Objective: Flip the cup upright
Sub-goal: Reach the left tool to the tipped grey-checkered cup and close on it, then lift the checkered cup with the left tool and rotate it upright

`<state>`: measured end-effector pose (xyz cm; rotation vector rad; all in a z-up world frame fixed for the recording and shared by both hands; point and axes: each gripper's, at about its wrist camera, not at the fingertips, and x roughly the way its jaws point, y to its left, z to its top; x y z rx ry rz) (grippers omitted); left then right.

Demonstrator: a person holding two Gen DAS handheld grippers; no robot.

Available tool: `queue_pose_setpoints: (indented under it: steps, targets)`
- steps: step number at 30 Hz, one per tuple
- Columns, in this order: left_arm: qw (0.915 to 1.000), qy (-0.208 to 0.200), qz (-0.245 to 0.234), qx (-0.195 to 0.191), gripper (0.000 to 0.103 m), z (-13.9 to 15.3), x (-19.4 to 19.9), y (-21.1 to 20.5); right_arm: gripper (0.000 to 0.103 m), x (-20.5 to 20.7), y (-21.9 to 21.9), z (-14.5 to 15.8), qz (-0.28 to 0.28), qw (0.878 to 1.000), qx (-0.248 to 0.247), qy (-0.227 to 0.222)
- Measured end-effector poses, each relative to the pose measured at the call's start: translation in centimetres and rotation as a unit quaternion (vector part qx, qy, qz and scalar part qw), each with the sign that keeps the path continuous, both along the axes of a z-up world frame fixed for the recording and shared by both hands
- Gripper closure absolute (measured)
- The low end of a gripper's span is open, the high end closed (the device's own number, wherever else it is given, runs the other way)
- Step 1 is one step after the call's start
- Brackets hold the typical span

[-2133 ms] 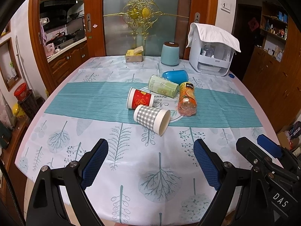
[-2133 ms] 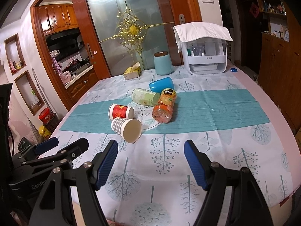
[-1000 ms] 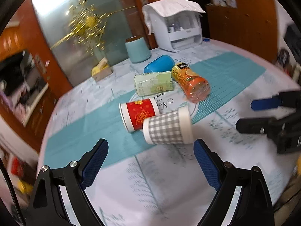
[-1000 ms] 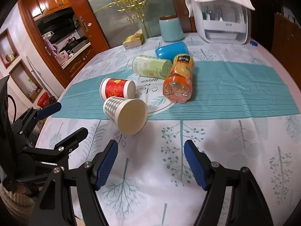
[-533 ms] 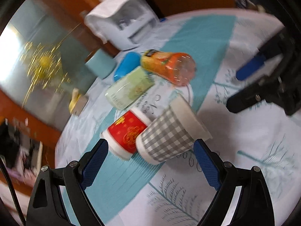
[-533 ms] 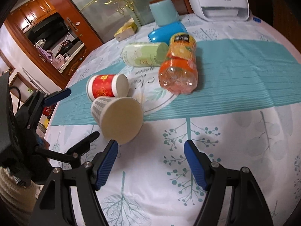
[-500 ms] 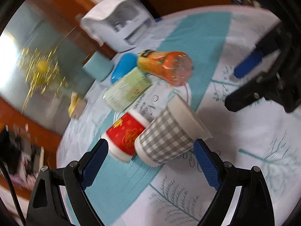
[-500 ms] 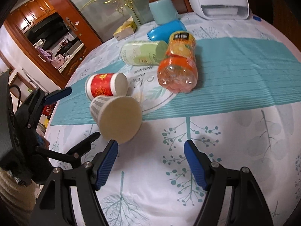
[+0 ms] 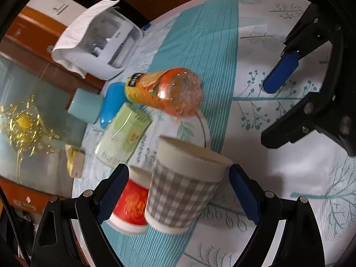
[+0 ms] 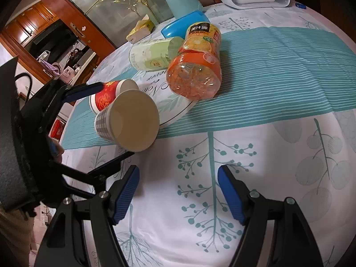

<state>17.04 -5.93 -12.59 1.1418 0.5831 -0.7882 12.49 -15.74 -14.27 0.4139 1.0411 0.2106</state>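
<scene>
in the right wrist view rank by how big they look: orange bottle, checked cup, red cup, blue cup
1. orange bottle, largest.
2. checked cup, close behind, but it lies nearer the camera, so true size is unsure.
3. blue cup and red cup: both partly hidden, too alike to rank.

Orange bottle (image 10: pixel 195 66) touches green can (image 10: pixel 151 57) beside red cup (image 10: pixel 104 95).
</scene>
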Motion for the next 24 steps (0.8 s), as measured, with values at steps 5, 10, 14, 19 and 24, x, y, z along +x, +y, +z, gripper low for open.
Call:
queue_pose_setpoints:
  steps: [5, 10, 14, 19, 24]
  targets:
    - [0.9993, 0.037, 0.010, 0.003, 0.033, -0.6, 1.5, -1.4, 0.030, -0.1, -0.7, 0.0, -0.002, 1.000, 0.009, -0.003]
    - [0.9947, 0.083, 0.054, -0.028, 0.034, 0.4, 2.6, -1.9, 0.030, -0.3, -1.6, 0.0, -0.006, 1.000, 0.020, -0.006]
    - [0.9875, 0.105, 0.110, -0.040, 0.035, 1.6, 2.5, -2.2, 0.030, -0.6, -2.2, 0.3, -0.012, 0.999, 0.028, -0.011]
    - [0.9657, 0.155, 0.201, -0.054, 0.035, 3.3, 2.4, -2.4, 0.030, -1.6, -3.3, 1.2, -0.024, 0.999, 0.038, -0.025]
    - [0.9014, 0.258, 0.336, -0.089, 0.035, 4.4, 2.9, -1.7, 0.030, -3.0, -4.7, 2.4, -0.041, 0.997, 0.045, -0.044]
